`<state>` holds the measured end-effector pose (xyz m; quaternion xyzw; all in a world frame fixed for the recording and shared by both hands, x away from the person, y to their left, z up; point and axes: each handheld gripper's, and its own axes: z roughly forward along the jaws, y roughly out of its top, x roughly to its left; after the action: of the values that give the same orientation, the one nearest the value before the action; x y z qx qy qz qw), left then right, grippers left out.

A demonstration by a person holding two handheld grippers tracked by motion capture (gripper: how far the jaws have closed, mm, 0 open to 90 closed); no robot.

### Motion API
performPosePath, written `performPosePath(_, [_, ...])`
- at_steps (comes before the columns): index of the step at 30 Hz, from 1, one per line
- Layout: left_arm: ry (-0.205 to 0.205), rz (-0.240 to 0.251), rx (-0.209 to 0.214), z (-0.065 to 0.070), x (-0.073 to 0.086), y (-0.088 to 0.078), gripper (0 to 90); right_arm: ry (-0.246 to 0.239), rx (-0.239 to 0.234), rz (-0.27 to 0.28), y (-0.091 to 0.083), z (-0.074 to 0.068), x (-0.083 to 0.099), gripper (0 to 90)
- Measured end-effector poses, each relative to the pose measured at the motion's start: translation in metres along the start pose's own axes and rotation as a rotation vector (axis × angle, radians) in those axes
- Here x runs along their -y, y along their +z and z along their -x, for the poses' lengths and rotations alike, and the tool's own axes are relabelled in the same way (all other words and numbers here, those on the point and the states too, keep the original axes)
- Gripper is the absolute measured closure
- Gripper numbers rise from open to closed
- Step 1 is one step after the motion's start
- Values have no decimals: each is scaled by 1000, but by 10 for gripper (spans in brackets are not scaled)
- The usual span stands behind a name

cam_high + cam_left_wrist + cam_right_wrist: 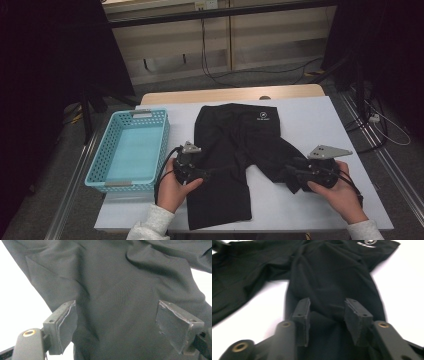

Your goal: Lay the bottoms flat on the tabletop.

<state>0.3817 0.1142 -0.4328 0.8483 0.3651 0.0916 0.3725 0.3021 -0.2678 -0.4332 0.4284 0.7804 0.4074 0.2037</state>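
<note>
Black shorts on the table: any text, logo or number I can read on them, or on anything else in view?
Black shorts: a small white logo with a line of lettering near the waistband, also seen in the right gripper view; too small and blurred to read.
Turquoise basket: its grey end plates show no legible text.
Nothing else carries readable writing.

one pair of black shorts (235, 150), one blue basket (131, 150)

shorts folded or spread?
Spread. The black shorts lie flat on the white table, both legs apart, no layer doubled over; the blue basket is empty.
</note>
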Motion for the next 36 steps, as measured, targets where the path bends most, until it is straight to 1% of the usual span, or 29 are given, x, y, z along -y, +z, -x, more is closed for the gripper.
performPosePath(2, [1, -3, 2, 0, -1, -1, 181, -16, -23, -6, 2, -11, 1, 537])
performPosePath(3, [0, 2, 0, 1, -1, -1, 181, -20, -43, -8, 5, -18, 3, 530])
performPosePath(4, [4, 3, 2, 1, -1, -1, 181, -30, -63, -31, 9, -26, 6, 531])
performPosePath(5, [10, -3, 7, 2, -2, -2, 181, -55, -61, -61, 13, -33, 8, 531])
performPosePath(6, [14, 3, 4, 2, -3, -2, 181, -85, -49, -87, 17, -38, 10, 531])
performPosePath(7, [15, 2, 6, 3, -3, -2, 181, -106, -42, -108, 20, -42, 12, 543])
performPosePath(8, [16, 1, 8, 3, -4, -2, 181, -114, -32, -121, 22, -43, 13, 604])
performPosePath(9, [14, 1, 11, 4, -3, -1, 181, -118, -4, -124, 23, -43, 14, 649])
performPosePath(10, [18, -1, 8, 4, -3, -1, 181, -111, 21, -127, 23, -41, 15, 683])
performPosePath(11, [14, -2, 9, 4, -3, -1, 181, -86, 14, -126, 23, -39, 15, 745])
performPosePath(13, [14, -1, 9, 3, -3, 0, 181, -68, 15, -121, 23, -35, 17, 852])
performPosePath(14, [8, 3, 10, 3, -3, 0, 181, -61, -2, -128, 24, -34, 17, 858])
performPosePath(15, [14, -1, 9, 3, -3, 0, 181, -56, -11, -131, 24, -34, 17, 863])
performPosePath(17, [12, -5, 11, 2, -3, 0, 181, -57, -24, -127, 24, -36, 15, 868])
performPosePath(19, [11, -6, 9, 2, -3, 0, 181, -66, -45, -123, 23, -42, 12, 868])
performPosePath(22, [12, -1, 9, 3, -3, 0, 181, -72, -107, -121, 23, -54, 8, 868])
performPosePath(25, [12, -1, 12, 3, -3, 0, 181, -85, -174, -119, 27, -71, 6, 863])
performPosePath(26, [12, -3, 10, 3, -3, 0, 181, -99, -190, -126, 30, -78, 5, 860])
performPosePath(27, [6, 0, 9, 3, -3, 0, 181, -116, -200, -132, 32, -83, 4, 854])
performPosePath(28, [12, -4, 9, 3, -3, 0, 181, -129, -197, -134, 34, -88, 3, 822])
performPosePath(29, [13, -3, 11, 3, -3, 0, 181, -147, -187, -134, 35, -91, 2, 751])
performPosePath(30, [16, -1, 11, 3, -3, -1, 181, -155, -182, -129, 36, -92, 1, 659])
performPosePath(31, [13, 2, 12, 4, -3, -1, 181, -141, -180, -120, 35, -90, 0, 607])
performPosePath(33, [14, -1, 15, 3, -4, -1, 181, -123, -174, -90, 30, -82, -3, 585])
performPosePath(34, [17, 1, 10, 3, -3, -1, 181, -99, -157, -68, 26, -77, -5, 545])
performPosePath(35, [13, -1, 13, 3, -3, 0, 181, -75, -139, -54, 22, -71, -6, 524])
performPosePath(36, [8, 0, 12, 4, -3, 0, 181, -58, -127, -40, 18, -64, -7, 524])
